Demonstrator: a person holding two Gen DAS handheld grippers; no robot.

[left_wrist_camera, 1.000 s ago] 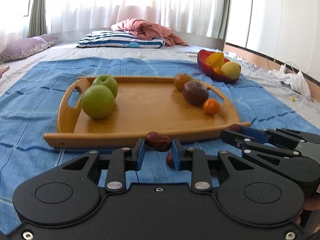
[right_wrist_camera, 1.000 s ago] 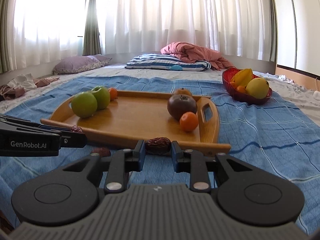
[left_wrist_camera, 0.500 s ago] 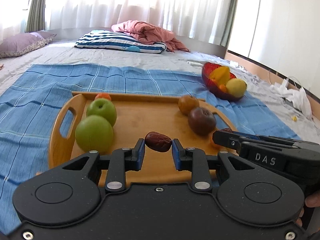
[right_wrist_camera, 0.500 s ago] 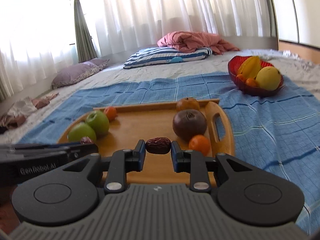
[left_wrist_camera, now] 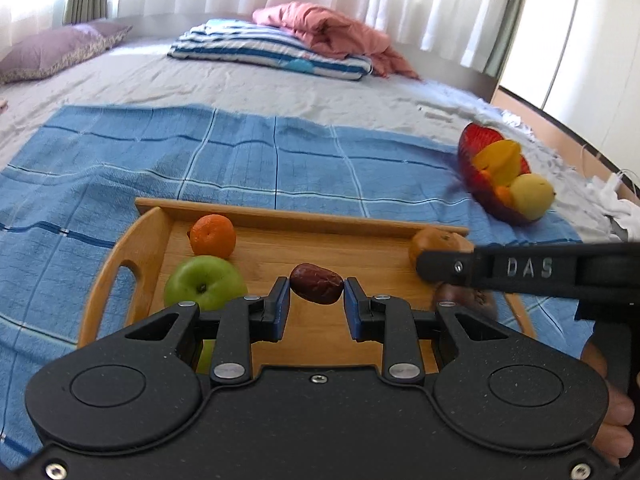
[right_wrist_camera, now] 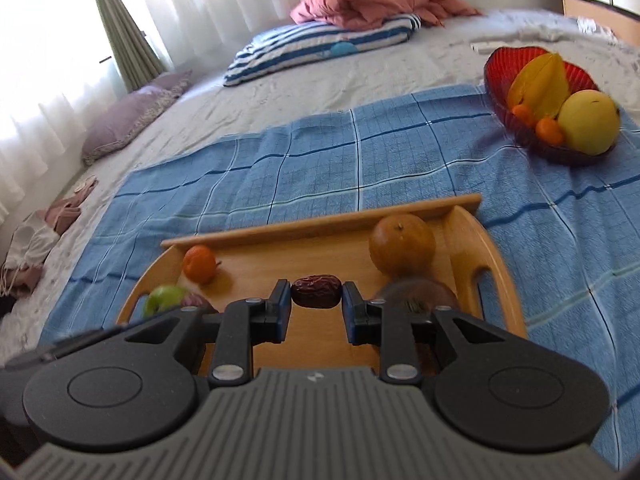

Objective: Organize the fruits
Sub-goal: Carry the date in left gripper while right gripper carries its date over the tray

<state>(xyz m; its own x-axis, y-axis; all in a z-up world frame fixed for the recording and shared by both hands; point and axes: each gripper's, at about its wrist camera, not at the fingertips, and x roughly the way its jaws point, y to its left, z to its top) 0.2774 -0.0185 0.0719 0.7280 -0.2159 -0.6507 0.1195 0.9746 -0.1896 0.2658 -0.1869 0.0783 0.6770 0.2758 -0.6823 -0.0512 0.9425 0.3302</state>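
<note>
**Two claws, a date in each, over the tray**

Left wrist view, left to right. Purple pillow (left_wrist_camera: 60,50) at the far left edge of the bed. Blue checked blanket (left_wrist_camera: 248,152) spread across the sheet. On it a wooden tray (left_wrist_camera: 132,248) with cut-out handles. At the tray's left end: a small mandarin (left_wrist_camera: 212,236) near the back rim, a green apple (left_wrist_camera: 204,282) just in front of it, the two close together. Centre: left claw (left_wrist_camera: 317,294), pads pinching a wrinkled red date (left_wrist_camera: 317,283) from both sides, held above the tray floor. To its right the right claw's arm crosses the picture, lettered "DAS", its tip over an orange-brown fruit at the tray's back right corner; a dark round fruit sits partly hidden beneath it. Fingers of a hand (left_wrist_camera: 612,420) show at the lower right edge. Beyond the tray, well apart, a red bowl (left_wrist_camera: 470,148) on the blanket's corner holds a starfruit, a yellow pear and small orange fruit.

Right wrist view, left to right. Mandarin and apple at the tray's left end, apple blurred. Right claw (right_wrist_camera: 316,299) closed on a second date (right_wrist_camera: 316,291), also over the tray. Orange (right_wrist_camera: 402,244) by the back rim; dark fruit (right_wrist_camera: 416,294) in front, touching it or nearly so. Striped pillow (right_wrist_camera: 320,46) and pink quilt (right_wrist_camera: 372,0) far back.
</note>
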